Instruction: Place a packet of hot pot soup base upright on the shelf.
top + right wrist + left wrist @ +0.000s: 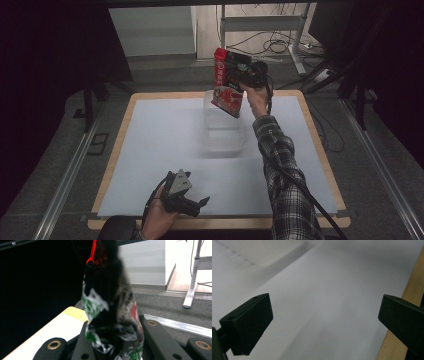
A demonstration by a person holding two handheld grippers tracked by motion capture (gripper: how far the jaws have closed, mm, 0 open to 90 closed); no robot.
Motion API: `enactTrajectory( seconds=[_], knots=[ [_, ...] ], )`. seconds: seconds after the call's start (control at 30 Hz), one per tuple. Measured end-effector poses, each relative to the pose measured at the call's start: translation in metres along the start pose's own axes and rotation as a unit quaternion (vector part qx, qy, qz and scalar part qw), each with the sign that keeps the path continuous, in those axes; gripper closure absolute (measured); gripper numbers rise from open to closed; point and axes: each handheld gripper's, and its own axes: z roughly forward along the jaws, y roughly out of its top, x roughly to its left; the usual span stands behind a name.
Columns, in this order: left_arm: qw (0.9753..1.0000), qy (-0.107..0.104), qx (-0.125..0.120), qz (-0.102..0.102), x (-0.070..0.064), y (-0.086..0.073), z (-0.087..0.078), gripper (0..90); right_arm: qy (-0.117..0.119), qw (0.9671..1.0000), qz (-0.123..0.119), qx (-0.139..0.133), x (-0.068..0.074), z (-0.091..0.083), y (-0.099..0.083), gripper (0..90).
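Note:
A red and black snack bag (pixel 227 82) hangs in the air above a clear plastic container (pixel 223 131) at the table's middle back. My right gripper (pixel 240 72) is shut on the bag's side and holds it tilted. In the right gripper view the crumpled bag (pixel 110 312) stands between the black jaws, close to the lens. My left gripper (pixel 200 206) rests low near the table's front edge, open with nothing between its fingers (pixel 249 325). In the left gripper view a corner of the clear container (pixel 262 252) lies at the upper left.
A white sheet (pixel 165 145) covers the wooden table (pixel 112 165). Its wooden edge (pixel 409 292) runs beside the left gripper's right jaw. Beyond the table are a grey floor, cables and a metal desk frame (pixel 300 50).

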Motion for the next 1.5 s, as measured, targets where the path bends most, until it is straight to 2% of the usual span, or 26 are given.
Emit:
enactTrajectory(
  seconds=[0.17,0.37,0.5,0.63,0.7,0.77,0.87,1.07,1.2,1.4,1.5],
  knots=[
    [1.0,0.0,-0.001,-0.001,0.0,0.0,0.0,0.0,0.004,1.0,-0.006,0.005,0.004,0.008,-0.009,76.6],
    [1.0,-0.001,0.001,0.001,-0.001,0.0,0.0,0.0,0.005,0.9998,-0.015,0.008,0.006,0.009,-0.013,75.9],
    [1.0,-0.002,0.002,0.002,-0.001,0.0,0.001,0.0,0.008,0.9998,-0.013,0.01,0.007,0.009,-0.014,75.2],
    [1.0,-0.002,0.002,0.003,-0.002,0.0,0.001,0.0,0.009,0.9995,-0.021,0.024,0.008,0.011,-0.016,73.6],
    [1.0,-0.002,0.002,0.003,-0.002,0.0,0.001,0.0,0.009,0.9984,-0.034,0.043,0.01,0.014,-0.023,73.5],
    [1.0,-0.002,0.003,0.002,-0.002,0.0,0.001,0.0,0.007,0.9981,-0.039,0.047,0.01,0.017,-0.03,73.0],
    [1.0,-0.002,0.004,0.003,-0.002,0.0,0.001,0.0,0.012,0.9987,-0.025,0.043,0.005,0.016,-0.036,72.4],
    [1.0,-0.003,0.004,0.002,-0.002,0.0,0.002,0.0,0.007,0.9985,-0.02,0.05,-0.003,0.01,-0.041,69.7],
    [1.0,-0.004,-0.003,-0.003,-0.002,0.0,0.001,0.0,0.004,0.9982,-0.017,0.057,-0.007,0.007,-0.042,66.1],
    [0.9998,-0.006,-0.012,-0.014,0.001,-0.001,-0.001,0.0,-0.004,0.9973,-0.041,0.061,-0.001,0.003,-0.038,55.4],
    [0.9999,-0.001,-0.013,-0.011,0.002,-0.001,-0.001,0.0,-0.002,0.9969,-0.047,0.063,0.001,0.002,-0.036,50.7]
  ],
)
